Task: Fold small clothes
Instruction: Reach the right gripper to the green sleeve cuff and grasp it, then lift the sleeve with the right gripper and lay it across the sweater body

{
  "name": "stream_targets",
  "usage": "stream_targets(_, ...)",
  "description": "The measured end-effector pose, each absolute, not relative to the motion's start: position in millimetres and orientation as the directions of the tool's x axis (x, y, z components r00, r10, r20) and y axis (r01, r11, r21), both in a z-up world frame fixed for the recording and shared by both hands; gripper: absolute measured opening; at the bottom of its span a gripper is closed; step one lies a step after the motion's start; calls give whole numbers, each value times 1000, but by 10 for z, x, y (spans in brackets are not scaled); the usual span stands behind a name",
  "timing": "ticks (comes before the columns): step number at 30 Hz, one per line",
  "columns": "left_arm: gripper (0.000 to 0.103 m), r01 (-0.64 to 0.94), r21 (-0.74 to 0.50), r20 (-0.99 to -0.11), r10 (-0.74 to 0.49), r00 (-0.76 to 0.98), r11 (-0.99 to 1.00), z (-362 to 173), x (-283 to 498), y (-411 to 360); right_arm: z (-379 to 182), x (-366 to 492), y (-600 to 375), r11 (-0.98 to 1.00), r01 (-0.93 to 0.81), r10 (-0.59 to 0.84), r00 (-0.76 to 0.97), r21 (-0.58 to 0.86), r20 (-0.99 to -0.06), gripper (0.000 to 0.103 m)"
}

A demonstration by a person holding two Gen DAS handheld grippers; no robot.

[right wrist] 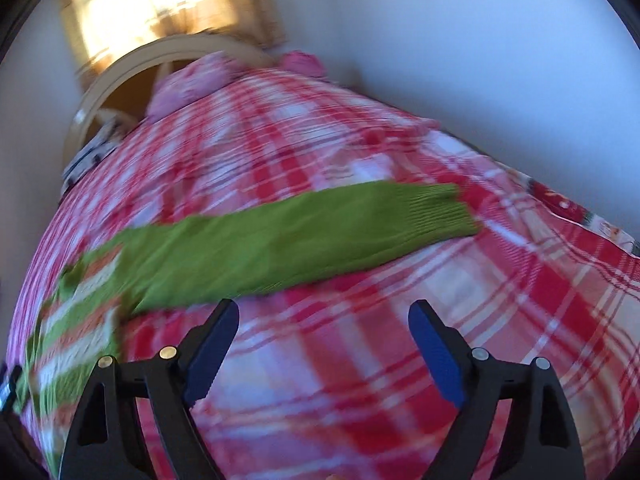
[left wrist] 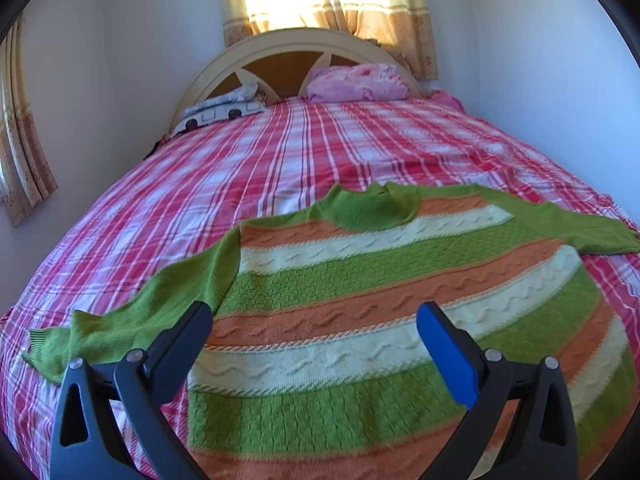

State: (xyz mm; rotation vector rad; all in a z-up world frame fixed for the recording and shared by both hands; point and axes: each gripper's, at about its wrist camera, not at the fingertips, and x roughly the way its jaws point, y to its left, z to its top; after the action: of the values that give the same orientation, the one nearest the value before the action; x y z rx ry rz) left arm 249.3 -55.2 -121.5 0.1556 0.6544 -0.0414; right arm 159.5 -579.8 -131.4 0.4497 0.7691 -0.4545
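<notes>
Both grippers, left [left wrist: 314,312] and right [right wrist: 323,308], show empty, wide-apart jaws; sweater [left wrist: 400,300] hem cut off, right view blurred.

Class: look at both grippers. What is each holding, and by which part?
Nothing is held. The left gripper and right gripper are open above the striped green, orange and cream knitted sweater.

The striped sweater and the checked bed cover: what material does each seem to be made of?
The striped sweater looks like knitted yarn, wool or acrylic, matte and slightly fuzzy: cable waves cross its bands, and the green sleeve ends in a ribbed cuff. The checked bed cover looks like thin woven cloth, perhaps cotton, matte: the pattern is flat and it lies in fine creases. The exact fibres cannot be told.
</notes>
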Motion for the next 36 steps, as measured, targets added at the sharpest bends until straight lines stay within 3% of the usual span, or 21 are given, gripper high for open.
stream_targets(8,103,60,98,-668,21,743,993,-1444,2689,-510,-1568,1765,-6560,707,667,-241,538,234,-808,74)
stream_targets(14,103,75,105,-679,17,734,992,-1514,2721,-545,-1711,1923,-6823,679,704,-271,503,207,-821,71)
stream_targets(18,103,81,105,-687,13,726,991,-1544,2743,-550,-1718,2017,-6905,678,701,-274,520,221,-809,53)
stream_targets(22,103,78,99,-690,12,724,992,-1550,2748,-551,-1720,2086,-6920,696,672,-243,553,254,-797,22)
stream_targets(25,103,84,103,-694,11,720,991,-1570,2754,-572,-1681,2095,-6870,715,646,-231,578,267,-782,11)
stream_targets(36,103,74,94,-660,6,752,993,-1469,2642,-539,-1020,2293,-6239,830,504,-227,699,241,-678,10)
